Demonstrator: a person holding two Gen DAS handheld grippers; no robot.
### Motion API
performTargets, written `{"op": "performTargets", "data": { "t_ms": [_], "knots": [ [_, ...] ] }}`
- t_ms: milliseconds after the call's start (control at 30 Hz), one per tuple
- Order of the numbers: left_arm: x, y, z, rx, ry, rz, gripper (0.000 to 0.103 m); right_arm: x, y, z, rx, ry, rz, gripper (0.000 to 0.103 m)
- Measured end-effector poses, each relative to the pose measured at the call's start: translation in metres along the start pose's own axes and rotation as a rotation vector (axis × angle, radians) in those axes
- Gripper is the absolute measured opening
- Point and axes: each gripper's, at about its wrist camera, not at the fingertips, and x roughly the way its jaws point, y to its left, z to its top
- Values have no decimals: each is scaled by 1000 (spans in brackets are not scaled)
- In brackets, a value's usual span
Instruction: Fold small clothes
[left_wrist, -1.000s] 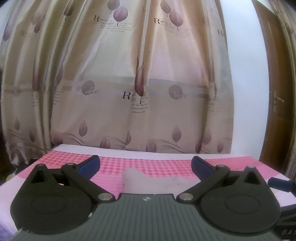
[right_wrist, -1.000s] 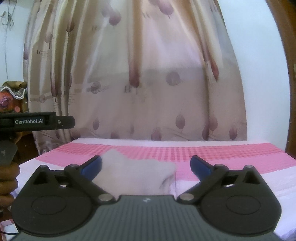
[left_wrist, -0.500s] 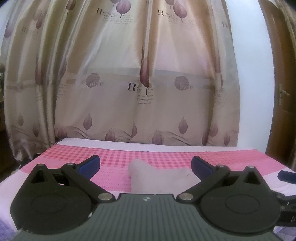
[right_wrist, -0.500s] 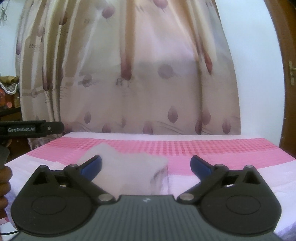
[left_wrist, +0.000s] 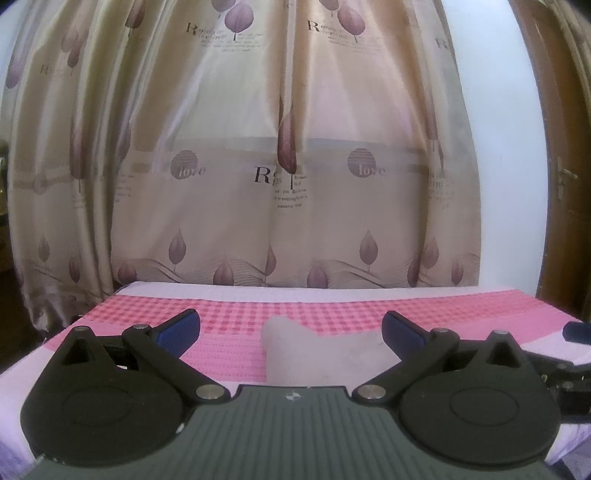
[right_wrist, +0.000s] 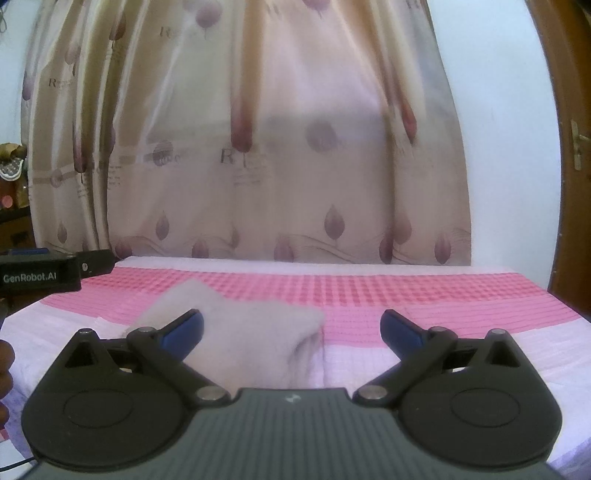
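A small pale grey-white garment (left_wrist: 325, 354) lies on the pink checked cloth (left_wrist: 240, 314) that covers the table. In the left wrist view it sits just ahead of my left gripper (left_wrist: 291, 328), between the open blue-tipped fingers. My left gripper is open and empty. In the right wrist view the garment (right_wrist: 255, 332) lies ahead and to the left, partly behind the left fingertip (right_wrist: 184, 326). My right gripper (right_wrist: 291, 326) is open and empty, held above the table.
A beige curtain (left_wrist: 288, 155) with purple leaf prints hangs behind the table's far edge. A wooden door (left_wrist: 569, 184) stands at the right. The left gripper's body (right_wrist: 40, 277) shows at the left of the right wrist view.
Both grippers shifted slightly: the garment now sits more central ahead of the left gripper and further left in the right wrist view. Both stay open.
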Motion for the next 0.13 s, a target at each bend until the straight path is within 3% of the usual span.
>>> {"op": "performTargets", "data": {
  "t_ms": [133],
  "knots": [
    [3, 0, -3, 4, -4, 3, 103, 3, 0, 2, -8, 11, -3, 103]
  ]
}}
